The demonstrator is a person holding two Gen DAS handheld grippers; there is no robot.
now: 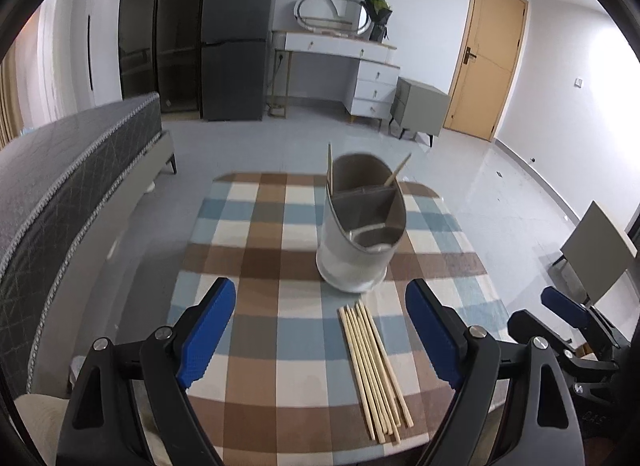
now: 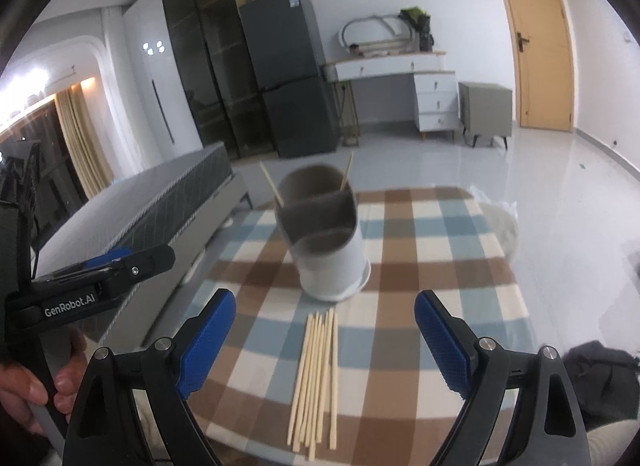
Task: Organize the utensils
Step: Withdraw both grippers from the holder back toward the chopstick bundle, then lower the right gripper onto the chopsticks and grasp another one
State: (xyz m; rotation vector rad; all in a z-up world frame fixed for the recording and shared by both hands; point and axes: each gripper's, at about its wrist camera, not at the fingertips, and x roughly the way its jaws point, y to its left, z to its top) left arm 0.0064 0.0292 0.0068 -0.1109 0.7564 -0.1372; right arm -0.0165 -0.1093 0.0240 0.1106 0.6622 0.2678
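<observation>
A bundle of several wooden chopsticks [image 1: 374,372] lies on the checked tablecloth, just in front of a grey utensil holder [image 1: 360,229] with inner dividers. Two chopsticks [image 1: 396,173] stand in its far compartment. My left gripper [image 1: 320,330] is open and empty, hovering above the table with the bundle between its fingers, nearer the right one. In the right wrist view the bundle [image 2: 316,378] lies between the fingers of my open, empty right gripper [image 2: 324,334], with the holder [image 2: 324,238] beyond it. The right gripper also shows at the left wrist view's right edge [image 1: 568,314].
The small table [image 1: 248,225] has rounded edges with grey floor all around. A dark bed [image 1: 68,193] runs along the left. A folding chair [image 1: 600,258] stands to the right. A fridge, dressing table and wooden door are far behind.
</observation>
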